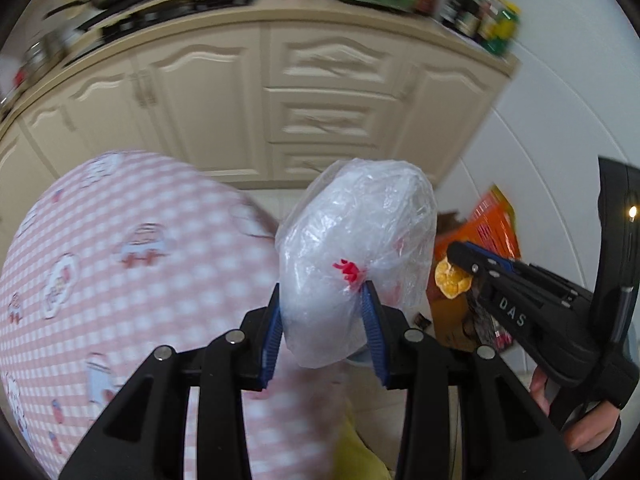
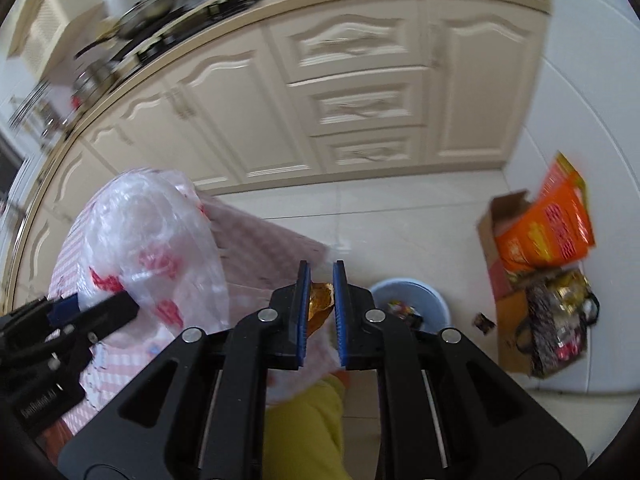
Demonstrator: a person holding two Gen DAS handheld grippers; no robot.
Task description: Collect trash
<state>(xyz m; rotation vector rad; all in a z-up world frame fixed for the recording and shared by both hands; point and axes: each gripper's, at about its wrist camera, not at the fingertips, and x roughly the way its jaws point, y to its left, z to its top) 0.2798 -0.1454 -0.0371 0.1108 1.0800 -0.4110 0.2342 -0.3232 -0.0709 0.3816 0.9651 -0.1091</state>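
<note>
My left gripper [image 1: 325, 296] is shut on a crumpled clear plastic bag [image 1: 356, 256] with red print and holds it up above the edge of the pink checked table [image 1: 120, 280]. The bag also shows in the right wrist view [image 2: 152, 248], held by the left gripper [image 2: 96, 312]. My right gripper [image 2: 321, 280] is shut on a piece of orange peel [image 2: 320, 306]. In the left wrist view the right gripper [image 1: 460, 268] holds the peel [image 1: 452, 284] to the right of the bag. A light blue trash bin [image 2: 412, 300] with wrappers inside stands on the floor below, just right of the right gripper.
Cream kitchen cabinets [image 2: 360, 100] run along the back under a countertop with a stove and bottles. A cardboard box with an orange bag [image 2: 540, 232] and a dark patterned bag [image 2: 556, 328] sit on the tiled floor at right. Yellow trousers [image 2: 308, 428] show below.
</note>
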